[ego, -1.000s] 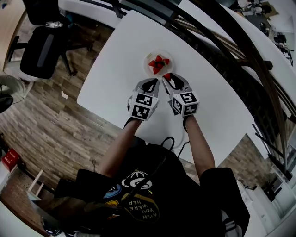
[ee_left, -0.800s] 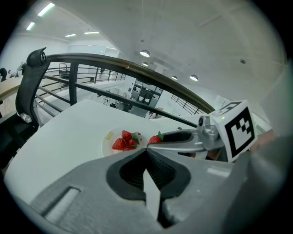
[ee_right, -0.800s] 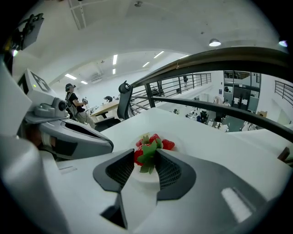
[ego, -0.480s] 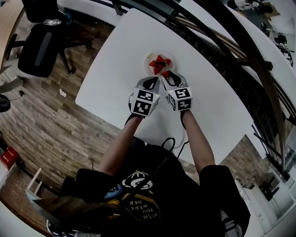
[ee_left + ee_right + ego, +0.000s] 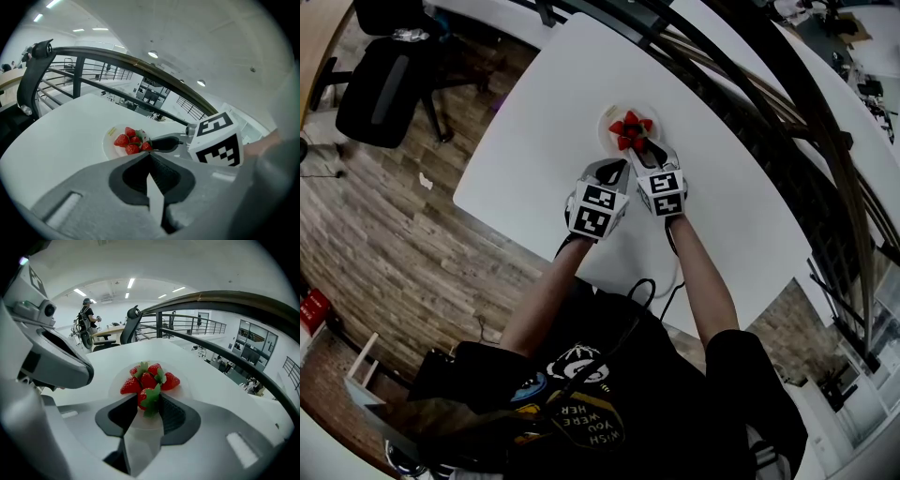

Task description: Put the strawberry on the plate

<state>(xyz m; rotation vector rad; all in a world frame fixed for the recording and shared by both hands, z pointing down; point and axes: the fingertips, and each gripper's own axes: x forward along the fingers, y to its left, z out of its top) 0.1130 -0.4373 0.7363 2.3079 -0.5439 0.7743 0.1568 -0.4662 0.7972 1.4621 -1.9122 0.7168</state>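
Observation:
On the white table (image 5: 534,141) stands a small white plate (image 5: 607,129) with a pile of red strawberries (image 5: 630,127) on it. My right gripper (image 5: 641,150) is shut on one more strawberry (image 5: 148,399), red with green leaves, held over the plate's near rim (image 5: 183,387) just short of the pile (image 5: 150,378). My left gripper (image 5: 609,171) hovers beside it on the left, shut and holding nothing (image 5: 149,157). In the left gripper view the right gripper's tip (image 5: 161,144) shows touching the pile with its berry (image 5: 146,146).
A dark curved railing (image 5: 750,84) runs behind the table's far edge. A black office chair (image 5: 380,89) stands on the wood floor at the far left. The left gripper's body (image 5: 61,364) sits close to the right gripper's left side.
Both grippers have moved forward towards the plate. The right one has carried its strawberry from in front of the plate to over the near rim.

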